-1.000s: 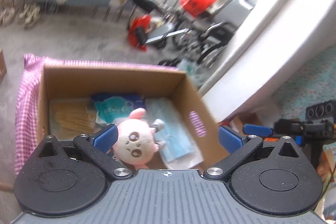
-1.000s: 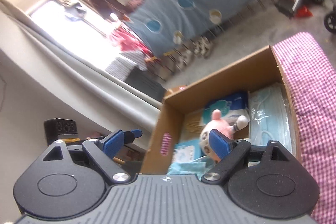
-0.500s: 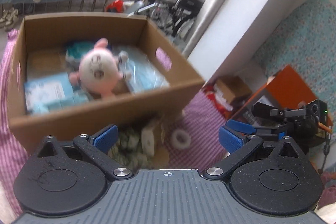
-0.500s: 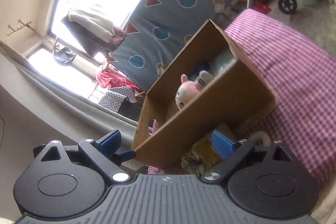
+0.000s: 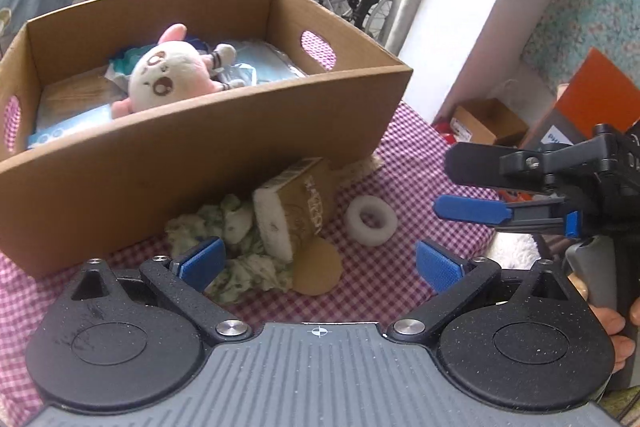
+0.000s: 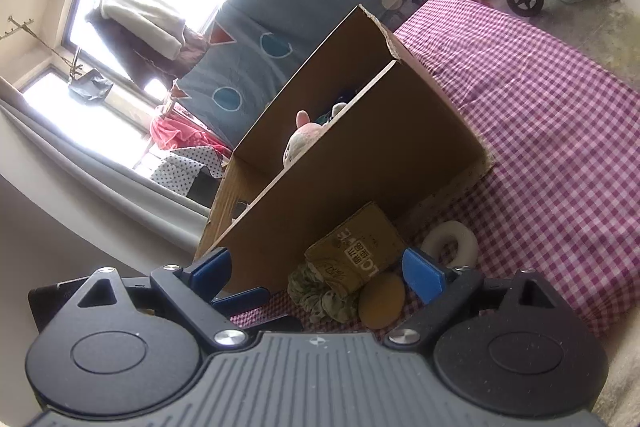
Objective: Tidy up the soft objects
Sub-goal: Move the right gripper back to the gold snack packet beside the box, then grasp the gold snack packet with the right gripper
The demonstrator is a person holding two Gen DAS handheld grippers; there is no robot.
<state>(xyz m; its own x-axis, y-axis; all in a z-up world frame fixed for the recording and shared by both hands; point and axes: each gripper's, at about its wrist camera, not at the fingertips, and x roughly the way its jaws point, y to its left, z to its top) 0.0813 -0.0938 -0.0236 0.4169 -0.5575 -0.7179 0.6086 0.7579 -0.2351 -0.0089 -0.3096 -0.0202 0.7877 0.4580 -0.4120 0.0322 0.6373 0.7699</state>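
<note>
The cardboard box (image 5: pixel 224 143) stands on the pink checked cloth (image 5: pixel 404 155), and 1 s ago both cameras looked down into it from above. Now both have come lower and back, so the front wall of the box fills the middle of each view. The pink plush toy (image 5: pixel 168 83) lies inside the box as before, on the blue packets (image 5: pixel 272 63).

In front of the box 4 soft things now show, which were hidden 1 s ago: a sponge pack in brown wrapping (image 5: pixel 292 207) leaning against the front wall, a green patterned cloth (image 5: pixel 236 239) touching it, a tan round pad (image 5: pixel 316 267) just beside it, and a white foam ring (image 5: pixel 371 221) near it on the side away from the cloth.

The left gripper (image 5: pixel 318 263) is spread wide and holds nothing; it hovers in front of the box, over the cloth and the pad. The right gripper (image 6: pixel 316 269) is also wide apart and empty, with the sponge pack between its fingers in view.
</note>
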